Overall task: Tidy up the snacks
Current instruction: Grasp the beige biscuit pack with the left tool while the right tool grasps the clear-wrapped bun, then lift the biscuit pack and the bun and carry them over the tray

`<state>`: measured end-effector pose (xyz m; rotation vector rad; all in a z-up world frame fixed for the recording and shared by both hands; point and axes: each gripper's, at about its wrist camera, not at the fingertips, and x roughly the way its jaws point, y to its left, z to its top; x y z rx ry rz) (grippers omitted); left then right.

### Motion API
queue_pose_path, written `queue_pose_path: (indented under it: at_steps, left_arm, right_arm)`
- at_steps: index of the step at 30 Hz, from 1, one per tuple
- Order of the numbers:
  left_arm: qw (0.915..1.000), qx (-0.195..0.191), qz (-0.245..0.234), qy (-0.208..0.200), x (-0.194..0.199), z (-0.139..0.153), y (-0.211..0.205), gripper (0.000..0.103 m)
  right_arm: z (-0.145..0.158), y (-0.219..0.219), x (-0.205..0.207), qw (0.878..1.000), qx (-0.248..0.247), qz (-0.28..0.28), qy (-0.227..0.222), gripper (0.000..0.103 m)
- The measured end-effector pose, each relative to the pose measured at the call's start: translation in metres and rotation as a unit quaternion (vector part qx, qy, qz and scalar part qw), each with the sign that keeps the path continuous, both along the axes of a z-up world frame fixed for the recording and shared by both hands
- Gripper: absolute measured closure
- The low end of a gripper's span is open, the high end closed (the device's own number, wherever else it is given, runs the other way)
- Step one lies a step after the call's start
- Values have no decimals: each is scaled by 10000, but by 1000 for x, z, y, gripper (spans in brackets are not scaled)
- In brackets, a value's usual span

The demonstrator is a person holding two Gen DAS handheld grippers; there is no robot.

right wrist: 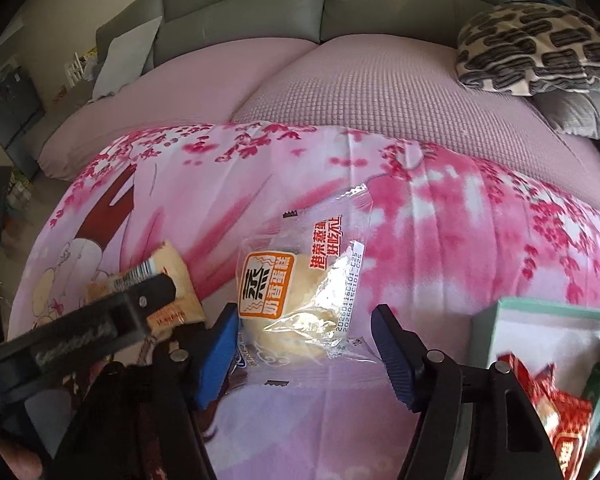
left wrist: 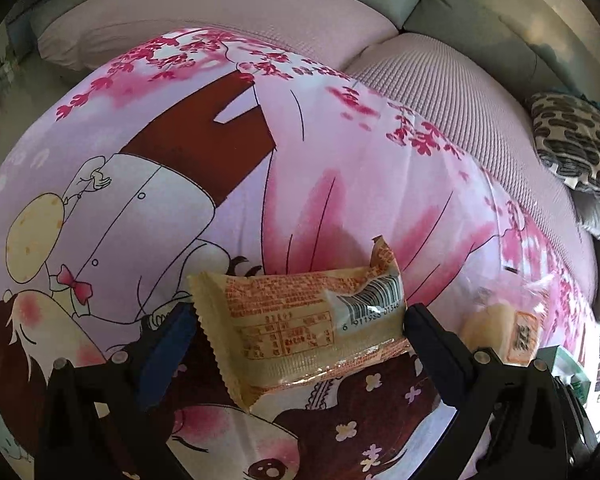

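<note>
A beige snack packet (left wrist: pixel 300 320) with a barcode sits crosswise between the pads of my left gripper (left wrist: pixel 299 312), which is shut on it just above the pink cartoon cloth (left wrist: pixel 180 160). The right wrist view shows this packet (right wrist: pixel 176 276) under the left gripper's black finger (right wrist: pixel 140 304). A clear-wrapped steamed cake (right wrist: pixel 300 292) with an orange label lies on the cloth between the fingers of my right gripper (right wrist: pixel 305 314). The left blue pad (right wrist: pixel 224 336) is at the wrapper's edge and the right pad (right wrist: pixel 392 344) stands apart from it, so this gripper is open.
A teal box (right wrist: pixel 540 308) holding red snack packets (right wrist: pixel 568 420) stands at the lower right. The cloth (right wrist: pixel 460 240) covers a pink sofa seat (right wrist: pixel 380 100) with grey backrests. A black-and-white patterned cushion (right wrist: pixel 540 48) lies at the back right. A dark wrapper (right wrist: pixel 240 364) peeks out under the cake.
</note>
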<state>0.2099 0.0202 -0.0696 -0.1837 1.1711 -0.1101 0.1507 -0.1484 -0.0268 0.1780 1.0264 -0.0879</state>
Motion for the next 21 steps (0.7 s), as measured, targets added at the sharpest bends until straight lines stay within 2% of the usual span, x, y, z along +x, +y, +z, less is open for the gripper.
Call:
queue_pose_path:
  at_steps: [8, 14, 16, 18, 21]
  left_arm:
    - [9996, 279, -38, -58, -1, -2, -7, 0]
    - [9998, 210, 71, 22, -5, 2, -5, 0]
    - [9998, 199, 78, 45, -7, 3, -5, 3]
    - [9998, 153, 99, 53, -11, 6, -5, 14]
    - [9999, 104, 53, 82, -15, 11, -6, 21]
  right_arm:
    - [2, -6, -21, 9999, 57, -152, 42, 34]
    - [4, -9, -36, 9996, 137, -233, 116, 34]
    - [5, -9, -42, 9995, 154, -248, 128, 34]
    - [6, -8, -46, 9995, 174, -248, 127, 36]
    - [9, -8, -53, 9994, 226, -250, 108, 39]
